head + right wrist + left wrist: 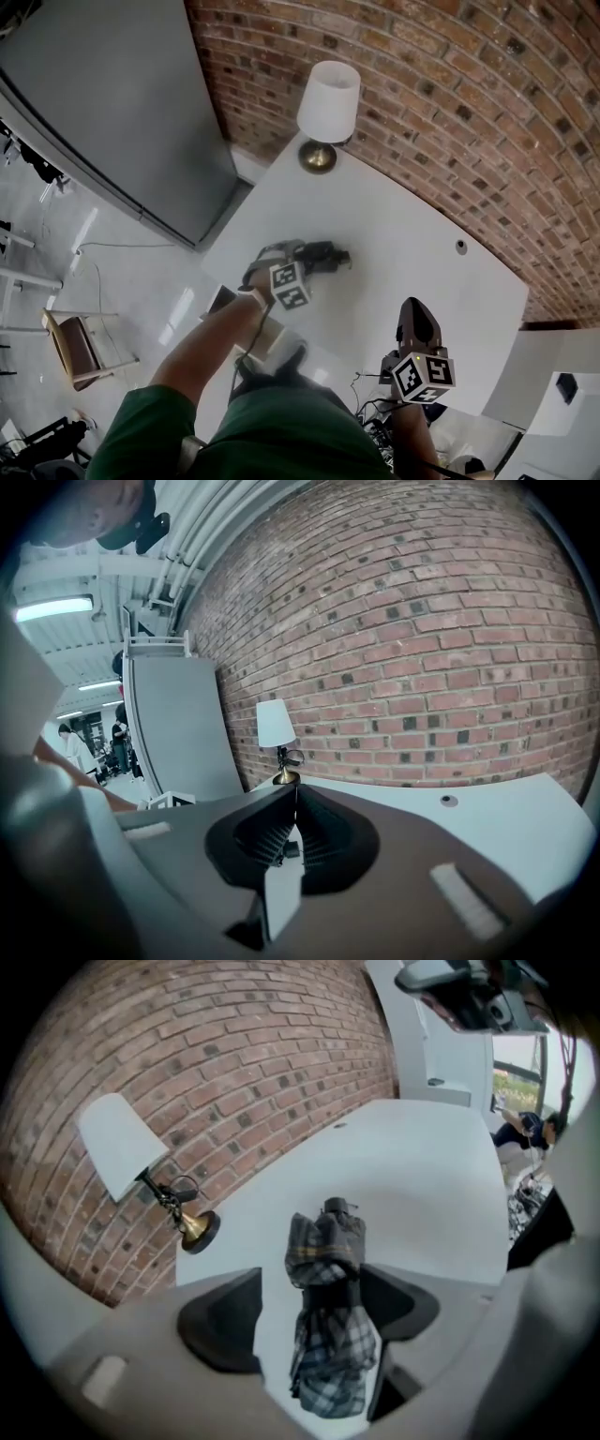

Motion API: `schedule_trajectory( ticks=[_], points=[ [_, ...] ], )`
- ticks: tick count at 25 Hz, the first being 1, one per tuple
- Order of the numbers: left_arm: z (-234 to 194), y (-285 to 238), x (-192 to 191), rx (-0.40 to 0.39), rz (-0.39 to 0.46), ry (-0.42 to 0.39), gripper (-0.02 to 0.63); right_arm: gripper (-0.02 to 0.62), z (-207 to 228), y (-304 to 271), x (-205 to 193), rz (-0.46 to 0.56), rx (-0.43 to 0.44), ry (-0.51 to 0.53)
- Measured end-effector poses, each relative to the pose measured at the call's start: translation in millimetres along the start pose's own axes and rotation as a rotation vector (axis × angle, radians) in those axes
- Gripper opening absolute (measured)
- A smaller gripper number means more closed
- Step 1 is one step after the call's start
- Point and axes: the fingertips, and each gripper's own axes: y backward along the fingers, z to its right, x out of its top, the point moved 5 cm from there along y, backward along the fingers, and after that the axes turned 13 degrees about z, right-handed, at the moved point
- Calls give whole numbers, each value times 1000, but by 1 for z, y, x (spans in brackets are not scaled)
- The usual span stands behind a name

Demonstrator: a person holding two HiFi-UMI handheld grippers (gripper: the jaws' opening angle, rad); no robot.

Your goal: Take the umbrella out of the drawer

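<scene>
Umbrella (325, 1241) out of the drawer was the whole job, and judging by where the folded plaid thing lay, that job looked all but finished.

Largest in view was the brick wall (450, 112), rising beyond both claws. In front of it spread the white surface (441, 281), beneath the left claw and ahead of the right one. A table lamp (328, 108) with a white shade and brass foot stood at the far corner, beyond the left claw and off to its left side.

The left claw (314, 1312) pointed steeply down at the surface with its jaws spread wide. The umbrella lay lengthwise between them on the surface, its dark end cap pointing away from the claw. A strip of bare white showed between the fabric and the left jaw. On the right jaw's side the fabric sat just beside the pad or against it, I could not tell which, but nothing looked squeezed.

The right claw (296, 794) hung by the surface's near edge, well apart from the umbrella, jaws pressed together on nothing. No drawer could be made out for certain.

The step in hand read as the release after setting down. The next move would call for drawing the left claw straight back and up, so that neither pad snagged the loose folds.
</scene>
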Motion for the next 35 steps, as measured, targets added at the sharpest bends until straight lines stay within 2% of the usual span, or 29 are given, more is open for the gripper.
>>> schedule_trajectory(
  ticks=[5, 9, 12, 18, 22, 26, 35],
  points=[
    [-22, 57, 10, 102, 128, 49, 302, 0, -25, -5, 7, 27, 17, 18],
    [-43, 120, 30, 203, 280, 74, 224, 0, -45, -6, 14, 53, 17, 30],
    [-53, 167, 39, 264, 367, 105, 190, 0, -61, -5, 20, 76, 20, 41],
    [-64, 256, 37, 394, 502, 204, 146, 0, -92, -2, 30, 127, 33, 98],
    [-74, 310, 33, 504, 583, 280, 78, 0, -118, 3, 45, 182, 60, 161],
    [-83, 361, 33, 600, 673, 356, 0, 0, -142, 6, 61, 233, 78, 172],
    [-76, 441, 38, 707, 806, 399, -2, 0, -185, 17, 87, 328, 120, 195]
  ],
)
